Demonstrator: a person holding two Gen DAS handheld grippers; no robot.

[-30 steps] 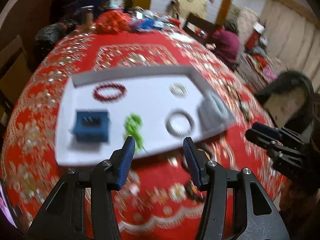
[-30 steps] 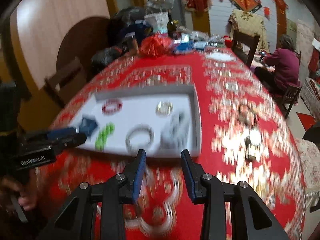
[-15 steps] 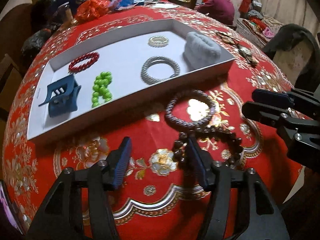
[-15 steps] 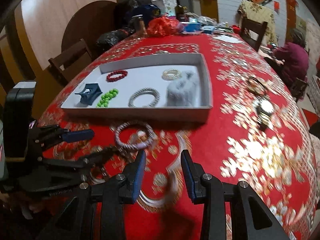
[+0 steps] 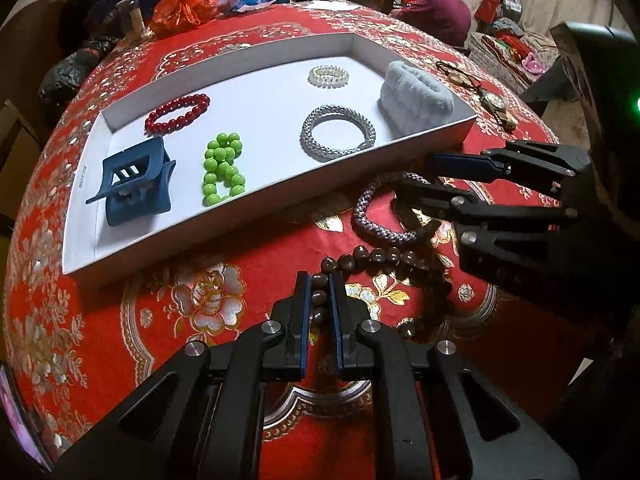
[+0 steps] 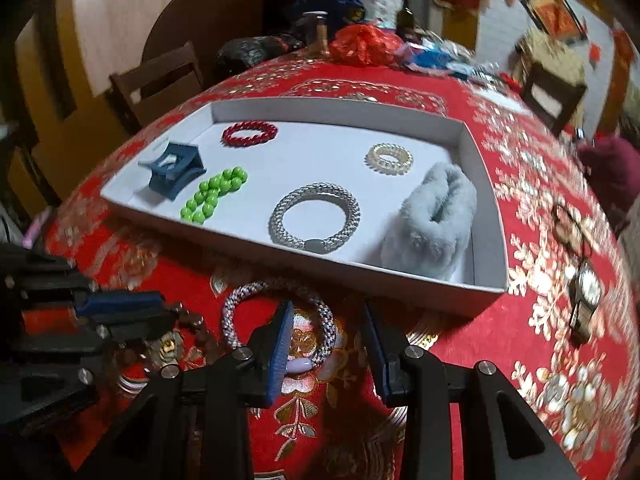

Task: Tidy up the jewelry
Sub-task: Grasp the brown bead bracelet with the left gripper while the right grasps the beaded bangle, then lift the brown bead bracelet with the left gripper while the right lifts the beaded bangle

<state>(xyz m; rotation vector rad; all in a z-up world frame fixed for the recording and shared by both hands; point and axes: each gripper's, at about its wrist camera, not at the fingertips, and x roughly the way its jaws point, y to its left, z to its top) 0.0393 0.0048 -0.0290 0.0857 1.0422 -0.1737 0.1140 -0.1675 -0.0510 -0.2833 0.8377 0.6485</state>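
My left gripper (image 5: 320, 276) is shut on the brown bead bracelet (image 5: 384, 256), which lies on the red tablecloth in front of the white tray (image 5: 280, 56). My right gripper (image 6: 326, 320) hangs over the purple-white braided bracelet (image 6: 240, 304). Its jaws are closing, with the bracelet's right side between them and the pads clear of it. In the tray lie a red bead bracelet (image 5: 178, 113), a blue hair claw (image 5: 136, 182), a green bead bracelet (image 5: 222, 168), a silver braided bracelet (image 5: 338, 138), a clear spiral tie (image 5: 329, 76) and a grey fluffy scrunchie (image 5: 416, 98).
A watch (image 6: 586, 292) and a dark cord bracelet (image 6: 568, 220) lie on the cloth right of the tray. Bags and clutter, among them a red bag (image 5: 184, 8), fill the far end. A person (image 5: 440, 8) sits there. A wooden chair (image 6: 160, 80) stands at the left.
My left gripper came down and shut on the brown beads. My right gripper moved in over the purple-white bracelet, close to the left gripper, and its jaws narrowed a little.
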